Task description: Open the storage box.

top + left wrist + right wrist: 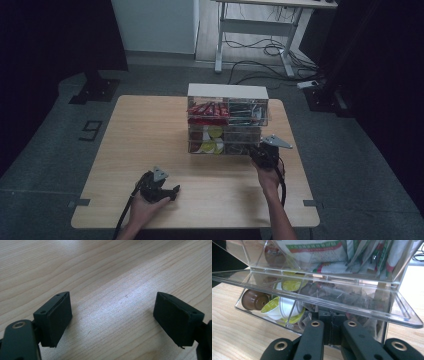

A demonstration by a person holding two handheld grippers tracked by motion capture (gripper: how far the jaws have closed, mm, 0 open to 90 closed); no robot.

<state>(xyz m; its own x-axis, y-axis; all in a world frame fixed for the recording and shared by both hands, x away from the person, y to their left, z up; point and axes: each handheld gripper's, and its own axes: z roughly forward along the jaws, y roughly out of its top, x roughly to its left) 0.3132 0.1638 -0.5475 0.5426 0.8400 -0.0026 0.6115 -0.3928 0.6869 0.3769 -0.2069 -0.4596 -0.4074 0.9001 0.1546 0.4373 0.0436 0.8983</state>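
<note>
Item: clear acrylic organiser [227, 120], tiered, white-topped, standing on the surface [150, 150] directly ahead of your right tongs [263, 156]. Contents: sachets and packets in the upper tier; brown, white and yellow-lidded capsules [275, 306] and dark tea-bag packets in the lower drawers. Condition of work: your right tongs are pressed together at the bottom front of the organiser, their jaws narrow and reaching in just under a hinged clear flap [317, 301] that stands lifted and roughly level above them. What, if anything, is pinched between them cannot be told, since the tips are hidden against the drawer front. Judged stage: early to middle, with the lower compartment opened or being opened and nothing yet taken out onto the surface. Your left tongs [112, 322] rest idle on bare wood well to the left, jaws spread wide with nothing between them. Remaining, by judgement: draw out or retrieve an item, then close the flap.
</note>
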